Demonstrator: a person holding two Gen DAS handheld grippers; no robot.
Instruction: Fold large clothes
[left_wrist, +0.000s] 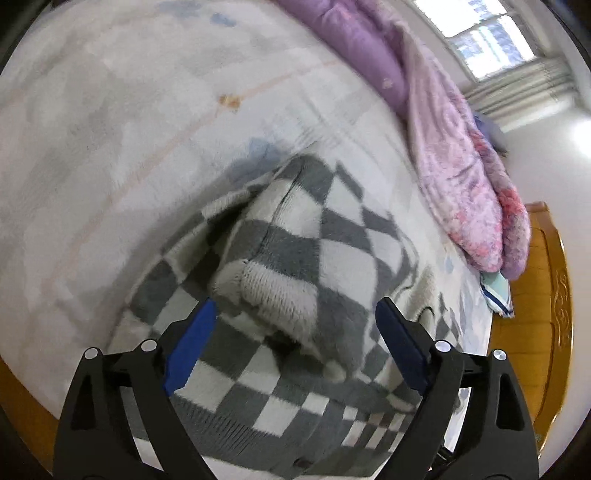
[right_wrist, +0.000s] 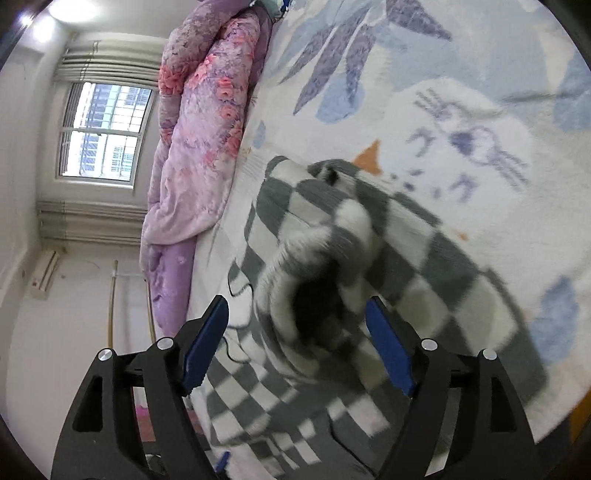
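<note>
Pale printed bedsheet (left_wrist: 110, 129), rolled purple floral quilt (right_wrist: 199, 147) along its edge, barred window (right_wrist: 103, 129), wooden bed frame (left_wrist: 546, 295)

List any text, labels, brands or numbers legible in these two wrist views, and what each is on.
None can be read. The pale printed bedsheet carries purple-blue marks near its leaf pattern that may be lettering, too blurred to read. The grey-and-white checkered knit sweater shows no label.

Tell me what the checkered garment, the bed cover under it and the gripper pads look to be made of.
Checkered garment: probably fuzzy knit yarn; ribbed stitches show at a cuff.
Bed cover: seemingly plush fleece, matte, soft nap with printed pattern.
Left gripper pads: blue, matte, perhaps rubber or plastic; unclear.
</note>
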